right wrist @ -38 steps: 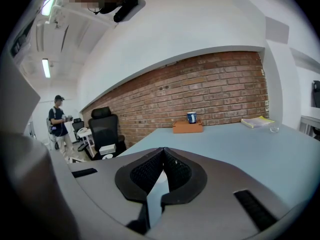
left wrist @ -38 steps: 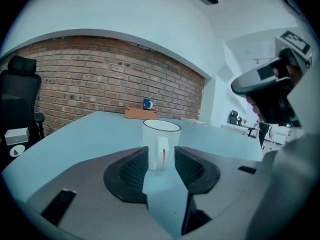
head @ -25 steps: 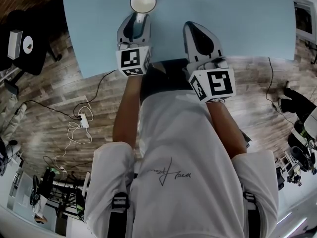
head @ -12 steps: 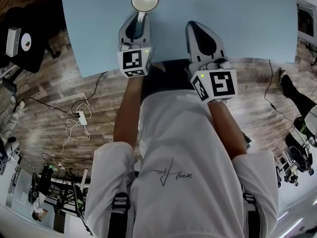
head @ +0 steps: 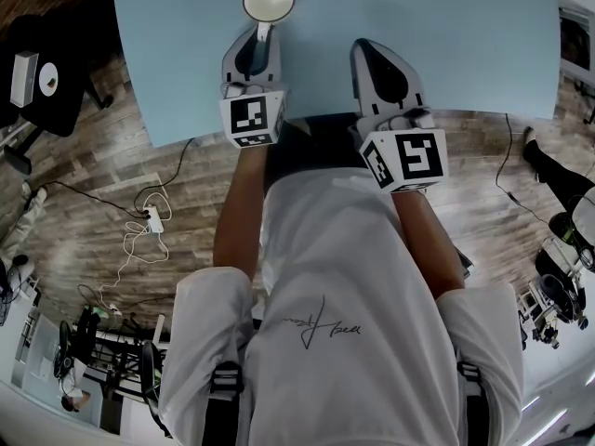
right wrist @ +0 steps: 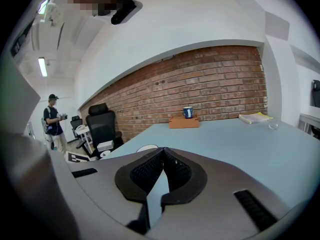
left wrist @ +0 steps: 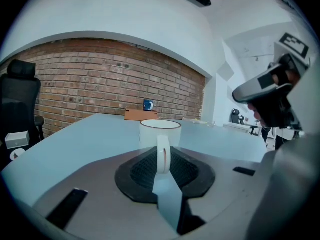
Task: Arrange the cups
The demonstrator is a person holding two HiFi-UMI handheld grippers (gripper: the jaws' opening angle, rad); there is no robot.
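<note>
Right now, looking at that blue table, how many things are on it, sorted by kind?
Cups: 2, a white mug and a blue cup
Boxes: 1, a brown box
Books: 1, a book at the far end
Total: 4 that I can make out

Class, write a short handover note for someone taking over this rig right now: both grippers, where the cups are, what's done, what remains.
Left gripper: jaws have just been closing, now on the handle of the white mug.
Right gripper: shut, empty, over the blue table near its front edge.
White mug stands upright on the table; a blue cup sits on a box at the far end.
Done: handle gripped. Left: lift and place the mug.
</note>
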